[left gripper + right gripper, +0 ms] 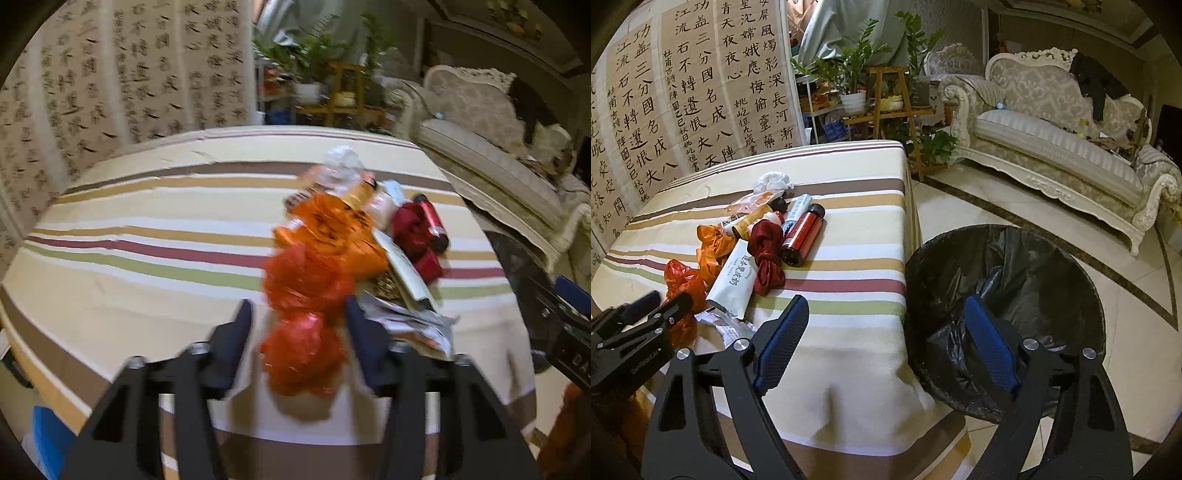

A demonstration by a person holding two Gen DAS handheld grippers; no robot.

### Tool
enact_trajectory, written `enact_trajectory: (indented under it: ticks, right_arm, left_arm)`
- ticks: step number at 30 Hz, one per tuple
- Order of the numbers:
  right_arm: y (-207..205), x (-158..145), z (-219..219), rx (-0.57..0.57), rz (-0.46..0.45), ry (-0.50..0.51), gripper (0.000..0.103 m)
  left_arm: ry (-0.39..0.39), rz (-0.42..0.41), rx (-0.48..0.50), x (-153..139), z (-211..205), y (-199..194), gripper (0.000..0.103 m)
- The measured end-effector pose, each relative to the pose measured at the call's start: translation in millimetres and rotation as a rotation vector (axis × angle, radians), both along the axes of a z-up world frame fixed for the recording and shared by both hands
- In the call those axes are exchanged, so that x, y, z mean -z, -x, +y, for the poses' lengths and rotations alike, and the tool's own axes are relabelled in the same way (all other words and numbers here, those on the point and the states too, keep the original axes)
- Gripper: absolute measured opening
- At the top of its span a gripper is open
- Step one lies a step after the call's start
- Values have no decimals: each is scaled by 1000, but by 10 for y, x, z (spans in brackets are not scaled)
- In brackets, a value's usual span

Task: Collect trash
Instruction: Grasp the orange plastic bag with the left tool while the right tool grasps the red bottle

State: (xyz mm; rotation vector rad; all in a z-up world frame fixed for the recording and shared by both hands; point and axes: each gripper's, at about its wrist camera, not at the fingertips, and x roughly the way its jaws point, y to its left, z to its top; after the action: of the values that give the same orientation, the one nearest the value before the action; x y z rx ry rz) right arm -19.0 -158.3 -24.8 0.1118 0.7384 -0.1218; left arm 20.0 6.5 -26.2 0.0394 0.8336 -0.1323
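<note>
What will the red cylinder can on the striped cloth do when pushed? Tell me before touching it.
The red cylinder can lies on its side on the striped tablecloth, so it will probably roll rather than slide. It looks rigid, so it likely won't crumple. The maroon cloth bundle beside it may block rolling that way.

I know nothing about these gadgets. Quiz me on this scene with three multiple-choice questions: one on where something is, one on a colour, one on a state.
1. Where is the bin?
A. on the table
B. on the floor beside the table
C. on the sofa

2. What colour is the bin liner?
A. black
B. white
C. blue

3. How is the right gripper?
A. shut on a can
B. open, holding nothing
C. shut on a bag

Answers:
1 B, it stands on the tiles at the edge of the table.
2 A, dark plastic lines it.
3 B, its fingers stand wide apart with nothing between them.
</note>
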Motion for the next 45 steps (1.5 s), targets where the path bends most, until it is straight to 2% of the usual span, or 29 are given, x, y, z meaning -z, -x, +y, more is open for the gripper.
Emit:
enact_trajectory:
  ticks: [2,13,14,15,18,26,31,33,38,39,41,45]
  right_arm:
    - [3,7,7,-4,0,2,84]
    - [-90,-61,115,-34,-4,10,82]
    - [-111,-70,141,-39,-6,11,75]
    - [-141,-81,167,-51,-6,8,73]
    - [-236,-104,241,-77,0,1,72]
    - [-639,-136,382,-94,14,4,59]
    - [-946,-47,447,-96,63,20,45]
    - [-1035,3,453,-89,83,19,45]
    - [-1115,93,478,-92,116,24,43]
    - [-1122,107,487,-94,119,28,41]
    - [-1129,138,474,-107,126,6,25]
    - [-1142,159,446,-110,137,-13,23]
  left_arm:
    - [-5,4,9,13,6,10,33]
    - [3,-56,-12,-202,189,43,32]
    - [4,-58,-21,-213,227,28,32]
    - [5,-57,-27,-218,260,13,32]
    - [8,-59,-51,-218,360,-14,32]
    - [-13,-76,-94,-247,578,-144,32]
    - [-6,-71,-109,-234,676,-232,32]
    - [-1,-67,-110,-229,699,-267,32]
    - [10,-52,-107,-192,708,-329,32]
    - [13,-50,-105,-181,728,-338,32]
    - [17,-44,-101,-169,725,-353,32]
    - [23,-39,-92,-149,718,-360,32]
